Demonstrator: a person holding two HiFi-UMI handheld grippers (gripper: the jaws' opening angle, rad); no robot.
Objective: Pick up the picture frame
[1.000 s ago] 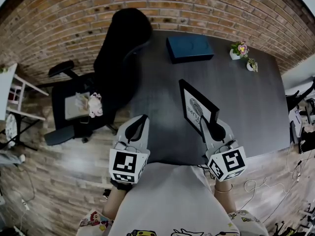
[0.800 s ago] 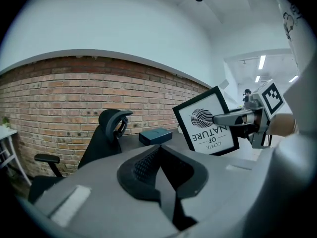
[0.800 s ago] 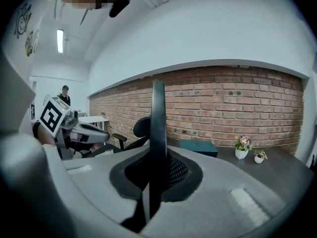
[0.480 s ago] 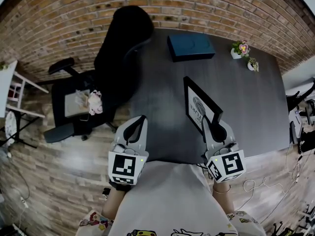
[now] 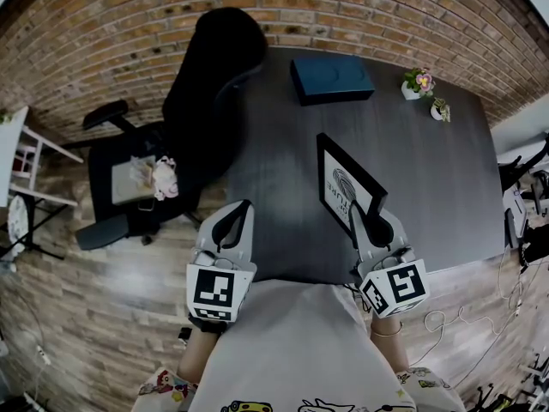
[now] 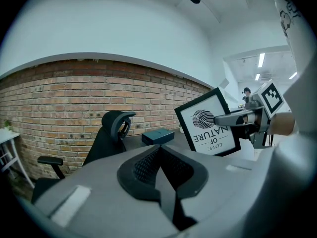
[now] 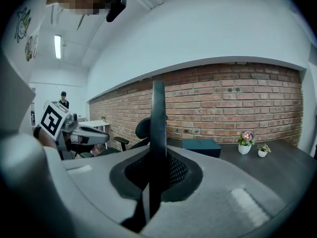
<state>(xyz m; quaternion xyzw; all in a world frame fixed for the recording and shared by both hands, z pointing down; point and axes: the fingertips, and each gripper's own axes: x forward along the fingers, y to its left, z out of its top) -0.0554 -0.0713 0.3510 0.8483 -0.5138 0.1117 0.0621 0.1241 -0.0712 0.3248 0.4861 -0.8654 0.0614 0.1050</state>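
A black picture frame (image 5: 347, 186) with a white print of a feather and lettering stands upright above the dark table (image 5: 412, 161), lifted clear of it. My right gripper (image 5: 353, 219) is shut on the frame's near edge, which appears as a thin dark upright strip (image 7: 157, 133) between its jaws. In the left gripper view the frame (image 6: 208, 124) faces me, with the right gripper on its right edge. My left gripper (image 5: 242, 214) is shut with nothing in it, at the table's near left edge, apart from the frame.
A dark teal box (image 5: 331, 80) lies at the table's far side, with two small potted plants (image 5: 419, 85) to its right. A black office chair (image 5: 206, 93) stands left of the table by the brick wall. Cables trail on the wooden floor at the right.
The frame has stayed in the right gripper's hold with only a slight shift. The left gripper's jaws have closed the last small bit. Neither hand has moved noticeably.
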